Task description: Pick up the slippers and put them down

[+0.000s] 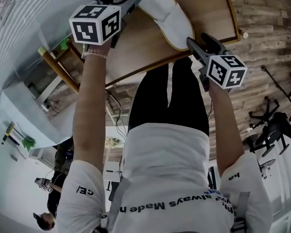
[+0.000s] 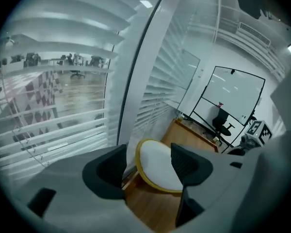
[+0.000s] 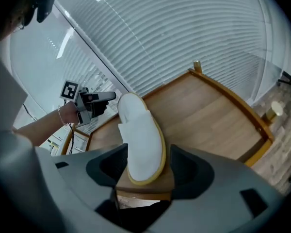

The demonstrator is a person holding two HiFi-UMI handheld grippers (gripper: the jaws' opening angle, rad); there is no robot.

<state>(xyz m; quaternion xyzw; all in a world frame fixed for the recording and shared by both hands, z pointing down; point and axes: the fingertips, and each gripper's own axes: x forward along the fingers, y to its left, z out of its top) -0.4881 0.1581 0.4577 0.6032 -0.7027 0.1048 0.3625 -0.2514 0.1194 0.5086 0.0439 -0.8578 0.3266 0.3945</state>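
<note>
Closest in, right gripper (image 3: 146,166): jaws spread wide, gripping nothing, lined up on the near end of a white slipper (image 3: 140,135) at the front edge of the wooden table (image 3: 208,115). Lies flat there, long axis running straight away from that gripper toward the other one. Further out, left gripper (image 2: 148,161): likewise wide open and empty, with the slipper's rounded far end showing between its pads but not pressed. Looks like a matter of closing in along the slipper's length, one gripper at each end, the right probably nearer. Only one slipper in view.
</note>
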